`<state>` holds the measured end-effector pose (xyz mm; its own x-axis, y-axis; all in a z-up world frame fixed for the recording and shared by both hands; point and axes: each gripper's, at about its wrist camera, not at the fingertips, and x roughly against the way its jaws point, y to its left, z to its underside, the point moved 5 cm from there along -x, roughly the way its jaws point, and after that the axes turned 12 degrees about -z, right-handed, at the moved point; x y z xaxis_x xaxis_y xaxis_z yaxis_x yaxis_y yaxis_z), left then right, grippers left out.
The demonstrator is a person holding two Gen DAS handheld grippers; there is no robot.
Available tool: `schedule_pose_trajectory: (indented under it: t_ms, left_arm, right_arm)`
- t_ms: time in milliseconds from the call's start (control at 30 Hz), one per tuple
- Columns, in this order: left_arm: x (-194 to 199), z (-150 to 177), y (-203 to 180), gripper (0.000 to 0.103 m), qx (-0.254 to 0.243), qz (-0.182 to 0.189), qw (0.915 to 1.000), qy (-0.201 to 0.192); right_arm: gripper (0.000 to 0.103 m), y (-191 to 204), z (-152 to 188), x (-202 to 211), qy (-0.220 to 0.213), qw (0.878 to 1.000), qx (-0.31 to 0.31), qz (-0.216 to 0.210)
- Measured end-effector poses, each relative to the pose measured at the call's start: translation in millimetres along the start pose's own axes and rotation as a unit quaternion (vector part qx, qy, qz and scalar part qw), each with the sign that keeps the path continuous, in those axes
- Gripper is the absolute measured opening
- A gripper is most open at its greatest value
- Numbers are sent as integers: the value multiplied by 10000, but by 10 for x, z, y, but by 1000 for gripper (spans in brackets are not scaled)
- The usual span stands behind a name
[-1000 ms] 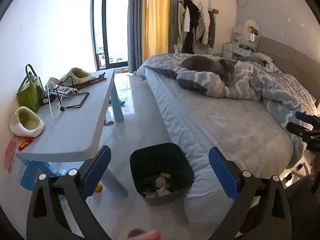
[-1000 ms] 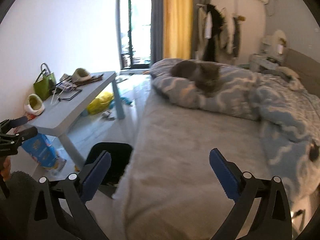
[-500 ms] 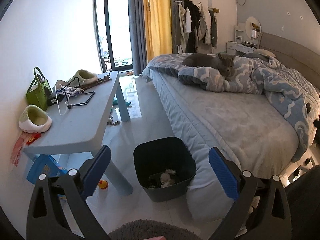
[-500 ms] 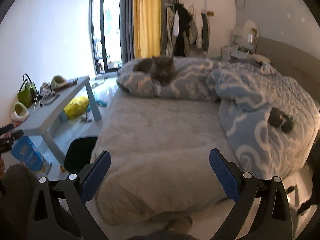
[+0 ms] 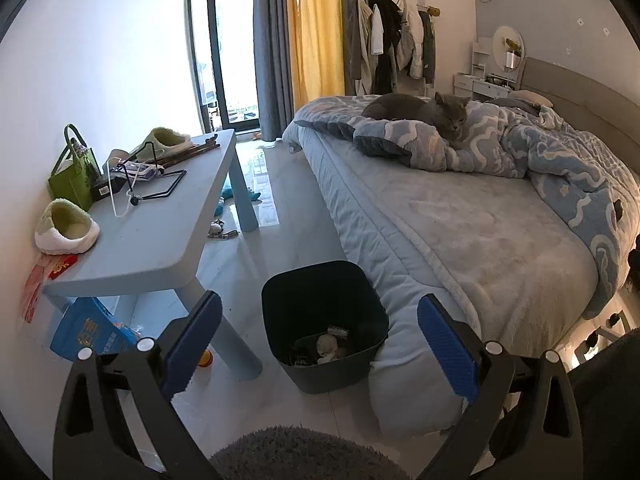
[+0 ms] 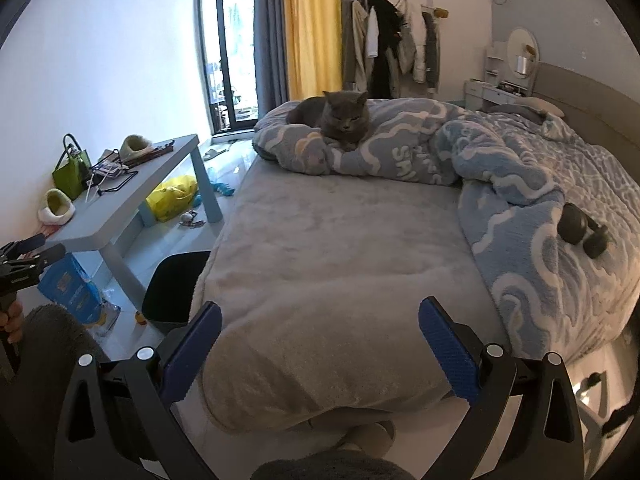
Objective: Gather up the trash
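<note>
A dark trash bin [image 5: 326, 320] stands on the floor between the blue table and the bed, with crumpled trash [image 5: 328, 346] at its bottom; its dark side also shows in the right wrist view [image 6: 172, 288]. My left gripper [image 5: 320, 350] is open and empty, held back from the bin and above it. My right gripper [image 6: 320, 350] is open and empty, over the foot of the bed [image 6: 340, 260]. The left gripper also shows at the left edge of the right wrist view [image 6: 24, 258].
A blue table [image 5: 160, 224] holds slippers, a green bag [image 5: 74, 176] and wire items. A blue package [image 5: 90, 334] and a small yellow ball [image 5: 205, 359] lie under it. A yellow bag [image 6: 174, 196] lies on the floor. A grey cat [image 6: 336, 116] rests on the duvet.
Both grippers have pulled back and up from the bin. The right view has swung from the bin side to face the bed. Both stay open and empty.
</note>
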<state>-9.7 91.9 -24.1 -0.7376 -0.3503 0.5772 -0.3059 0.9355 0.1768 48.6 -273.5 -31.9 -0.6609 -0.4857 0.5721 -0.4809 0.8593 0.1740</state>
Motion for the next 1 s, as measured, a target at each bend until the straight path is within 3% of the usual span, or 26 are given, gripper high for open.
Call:
schedule_pose_trajectory:
  t_ms: [1000]
  left_arm:
    - [-53,25,25,100,84,81,9999,113]
  right_arm:
    - [100,-5,7,7,-9,10000,-58,22]
